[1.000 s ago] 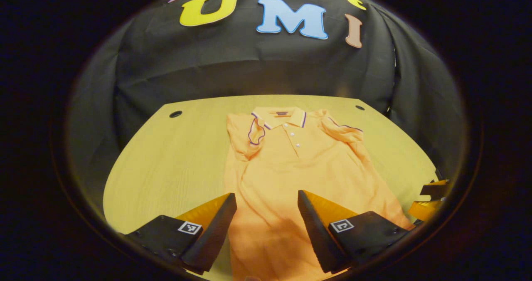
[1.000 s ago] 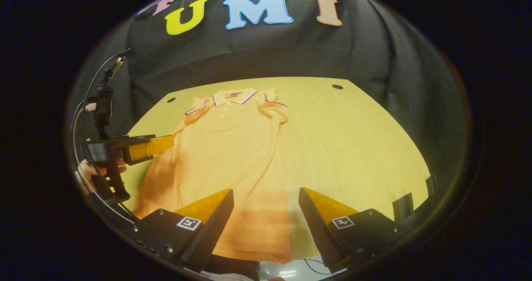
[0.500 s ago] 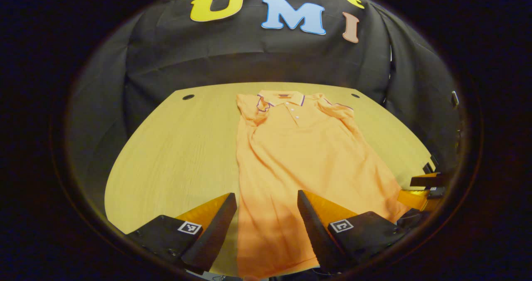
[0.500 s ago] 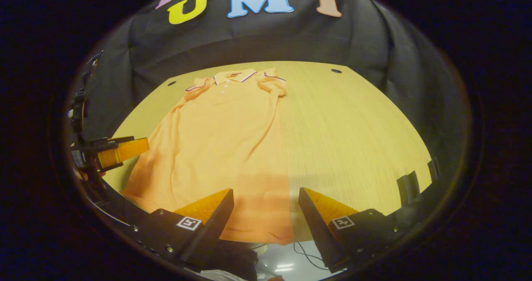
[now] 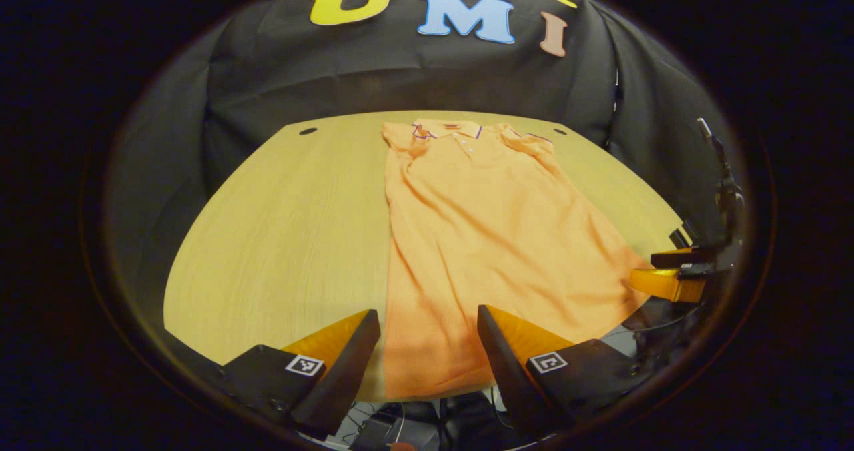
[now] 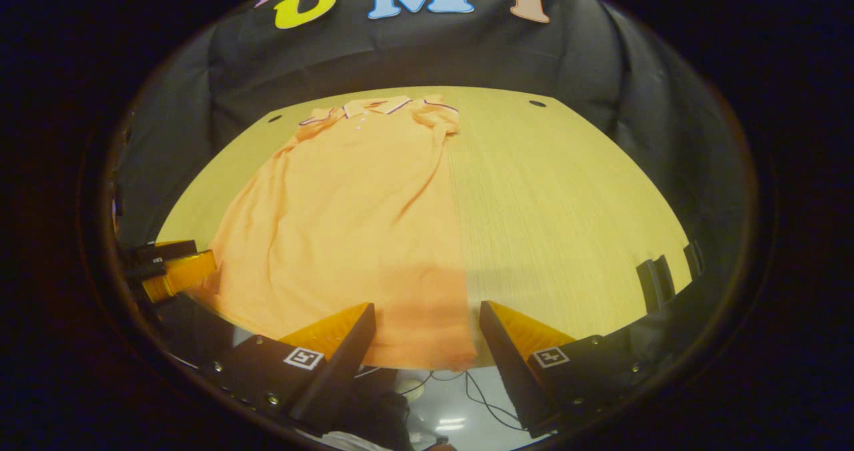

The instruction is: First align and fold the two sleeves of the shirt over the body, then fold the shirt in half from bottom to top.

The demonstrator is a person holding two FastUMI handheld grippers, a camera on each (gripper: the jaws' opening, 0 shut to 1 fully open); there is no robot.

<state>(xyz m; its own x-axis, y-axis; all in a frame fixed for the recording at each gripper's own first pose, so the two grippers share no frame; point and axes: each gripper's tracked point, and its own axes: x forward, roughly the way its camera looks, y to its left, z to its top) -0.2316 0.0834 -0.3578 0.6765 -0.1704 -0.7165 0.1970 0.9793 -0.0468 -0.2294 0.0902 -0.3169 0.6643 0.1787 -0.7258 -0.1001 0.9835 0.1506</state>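
Orange cloth shows between the spread fingers of the left gripper (image 5: 428,344), which hangs above the near hem with its jaws wide apart and nothing held. The right gripper (image 6: 427,341) is the same: fingers well apart, empty, poised over the bottom right corner of the shirt (image 5: 480,237), close to the surface's near edge. From the left gripper view, the right gripper (image 5: 670,272) also appears off to the side, just beside the shirt's lower corner; whether it touches the fabric there I can't make out. From the right gripper view, the left gripper (image 6: 170,269) sits near the opposite lower corner.

The shirt (image 6: 347,224) lies flat and face up on the light wooden surface (image 5: 280,224), collar (image 5: 446,129) at the far end and hem toward the near edge. Both short sleeves are already folded in over the shoulders, so the body runs as a long panel widening toward the hem. Two small dark holes (image 5: 307,131) mark the surface's far corners. Beyond the near edge, some cables (image 6: 467,387) trail on the floor below.
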